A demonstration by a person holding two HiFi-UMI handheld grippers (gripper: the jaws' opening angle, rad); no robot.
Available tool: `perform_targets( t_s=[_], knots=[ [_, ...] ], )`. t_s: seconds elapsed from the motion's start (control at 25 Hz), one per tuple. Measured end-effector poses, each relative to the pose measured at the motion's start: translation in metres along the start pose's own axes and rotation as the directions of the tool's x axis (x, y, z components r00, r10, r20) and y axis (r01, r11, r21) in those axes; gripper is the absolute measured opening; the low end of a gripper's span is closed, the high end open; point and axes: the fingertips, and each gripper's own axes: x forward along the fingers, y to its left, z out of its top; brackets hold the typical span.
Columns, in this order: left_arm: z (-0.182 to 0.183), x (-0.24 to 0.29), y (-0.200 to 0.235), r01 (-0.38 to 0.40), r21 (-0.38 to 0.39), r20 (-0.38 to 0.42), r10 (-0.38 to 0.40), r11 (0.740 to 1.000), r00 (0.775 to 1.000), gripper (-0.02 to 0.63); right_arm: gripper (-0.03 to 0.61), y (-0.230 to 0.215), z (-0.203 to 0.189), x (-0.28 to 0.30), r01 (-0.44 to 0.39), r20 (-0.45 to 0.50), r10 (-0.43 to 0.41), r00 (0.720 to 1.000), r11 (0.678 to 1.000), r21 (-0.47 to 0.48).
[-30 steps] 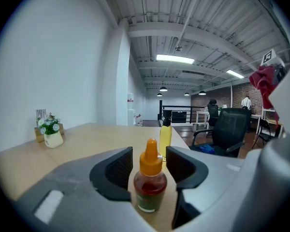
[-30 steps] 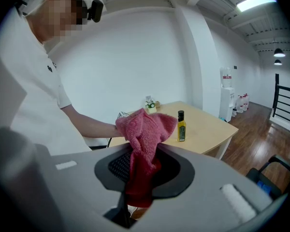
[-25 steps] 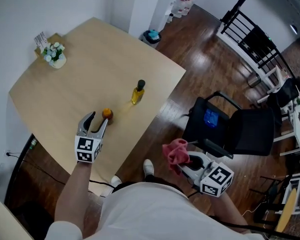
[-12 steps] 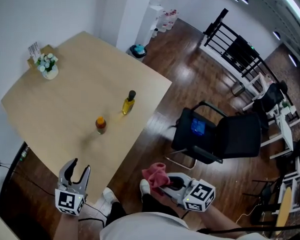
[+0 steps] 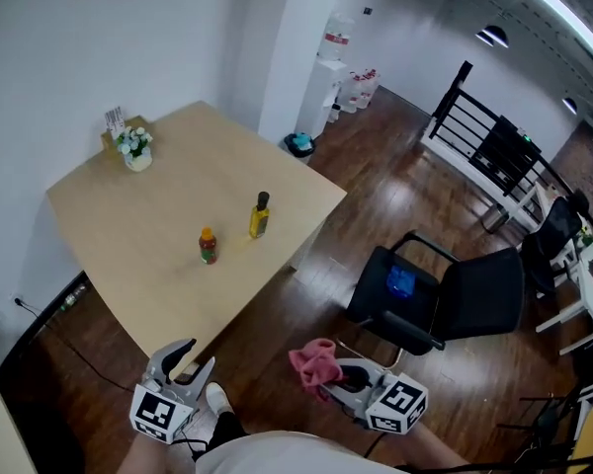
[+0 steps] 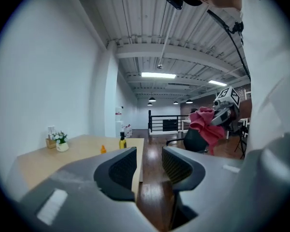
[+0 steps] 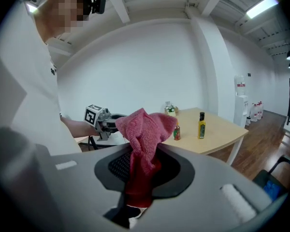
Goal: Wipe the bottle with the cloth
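The left gripper [image 5: 193,355] hangs just off the near edge of the table [image 5: 99,255], jaws partly apart, nothing between them, and they have just been closing. Over on the right side, the right gripper [image 5: 328,373] is above the floor, jaws clamped on the pink cloth [image 5: 312,360], which bunches up past the pads. Both bottles are upright on the table, well apart from either gripper: the yellow bottle [image 5: 260,216], and the small bottle [image 5: 209,246] near it on its left, not touching. A flower pot [image 5: 136,152] sits at the far corner, and a black chair [image 5: 455,289] stands right of the table
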Motion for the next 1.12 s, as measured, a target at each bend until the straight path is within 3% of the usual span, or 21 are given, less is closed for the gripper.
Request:
perform_targets(
  t_s=[0.12, 0.24, 0.32, 0.44, 0.6, 0.72, 0.92, 1.12],
  knots=[
    [0.014, 0.001, -0.075, 0.026, -0.007, 0.006, -0.026, 1.000, 1.000, 0.173, 0.086, 0.006, -0.033, -0.054, 0.007, 0.019, -0.006, 1.000, 1.000, -0.019],
    [0.026, -0.007, -0.144, 0.040, 0.045, 0.013, -0.040, 0.998, 0.999, 0.164, 0.086, 0.017, -0.069, -0.097, -0.006, 0.027, 0.007, 1.000, 1.000, -0.031],
    [0.027, -0.021, -0.177, 0.015, 0.081, -0.018, -0.014, 0.997, 1.000, 0.164, 0.086, 0.025, -0.086, -0.118, -0.035, 0.041, 0.036, 0.999, 0.999, -0.023],
    [0.029, -0.048, -0.213, 0.014, 0.071, -0.078, -0.008, 0.997, 0.997, 0.163, 0.086, 0.037, -0.094, -0.145, -0.075, 0.077, 0.076, 0.994, 0.997, -0.009],
    [0.038, -0.065, -0.239, 0.050, 0.073, -0.149, -0.039, 0.996, 0.988, 0.160, 0.087, 0.043, -0.098, -0.175, -0.066, 0.137, 0.063, 0.989, 0.998, 0.019],
    [0.052, -0.065, -0.253, 0.085, 0.030, -0.121, -0.080, 0.996, 0.989, 0.160, 0.087, 0.047, -0.098, -0.193, -0.027, 0.165, 0.019, 0.986, 0.999, 0.045],
    [0.077, -0.074, -0.279, 0.162, 0.049, -0.044, -0.160, 0.986, 0.986, 0.160, 0.087, 0.066, -0.087, -0.211, 0.016, 0.190, -0.023, 0.982, 0.999, 0.036],
    [0.079, -0.123, -0.270, 0.117, 0.038, 0.007, -0.118, 0.992, 0.993, 0.160, 0.087, 0.104, -0.075, -0.204, -0.012, 0.206, 0.005, 0.979, 0.999, 0.033]
  ],
)
